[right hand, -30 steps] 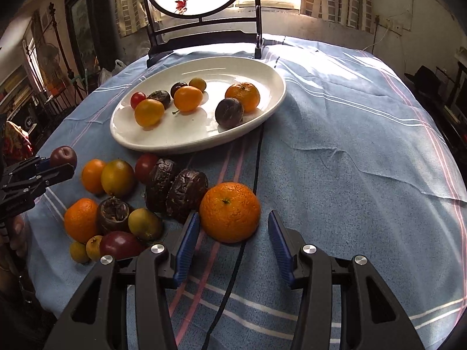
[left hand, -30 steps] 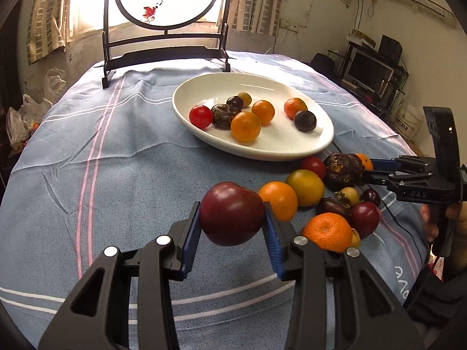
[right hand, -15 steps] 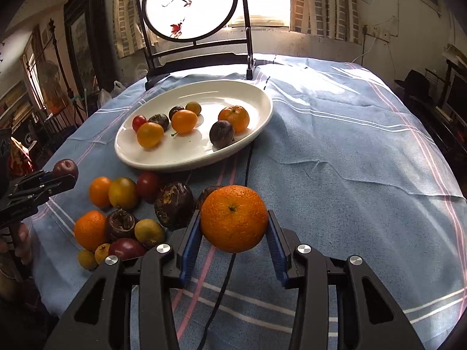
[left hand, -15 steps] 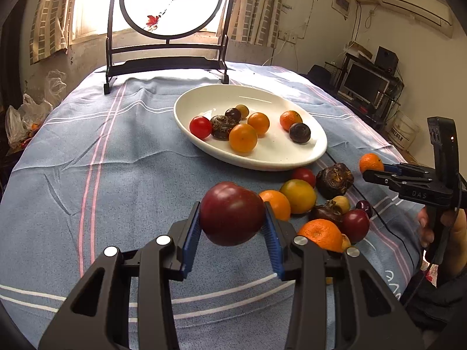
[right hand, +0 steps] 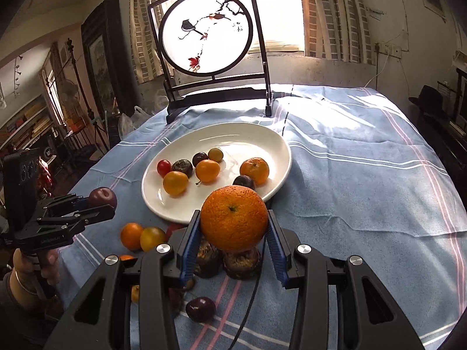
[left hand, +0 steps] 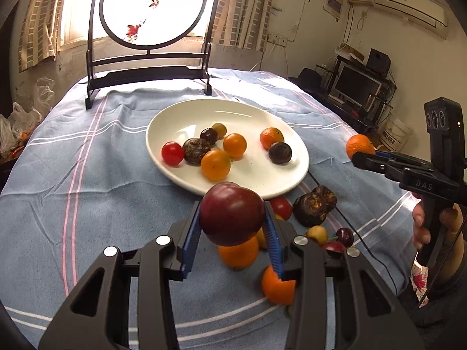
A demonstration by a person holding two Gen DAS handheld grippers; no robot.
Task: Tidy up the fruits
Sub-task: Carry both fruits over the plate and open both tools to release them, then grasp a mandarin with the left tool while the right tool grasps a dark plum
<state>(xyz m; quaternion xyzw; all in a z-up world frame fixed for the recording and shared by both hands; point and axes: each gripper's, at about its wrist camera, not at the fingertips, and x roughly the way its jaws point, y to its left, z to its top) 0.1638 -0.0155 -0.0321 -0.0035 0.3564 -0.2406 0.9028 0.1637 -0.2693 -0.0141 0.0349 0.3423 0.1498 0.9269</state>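
My left gripper [left hand: 232,227] is shut on a dark red plum [left hand: 232,214] and holds it in the air just short of the white oval plate [left hand: 181,118]. In the right wrist view that plum [right hand: 102,198] shows at the far left. My right gripper [right hand: 233,230] is shut on an orange tangerine [right hand: 234,217], lifted above the loose fruit; the same tangerine [left hand: 359,145] appears right of the plate in the left wrist view. The plate [right hand: 262,134] holds several small fruits. More fruits [left hand: 313,208] lie on the blue cloth near the plate's front rim.
A black-framed round painted screen [right hand: 205,33] stands on the table behind the plate. A black cable [right hand: 248,303] runs across the blue striped cloth [right hand: 364,175] below my right gripper. A hand [left hand: 437,227] grips the right tool's handle. Shelves with a monitor [left hand: 354,86] stand past the right table edge.
My right gripper closed on the tangerine and lifted it off the cloth. My left gripper rose with the plum and moved closer to the plate.
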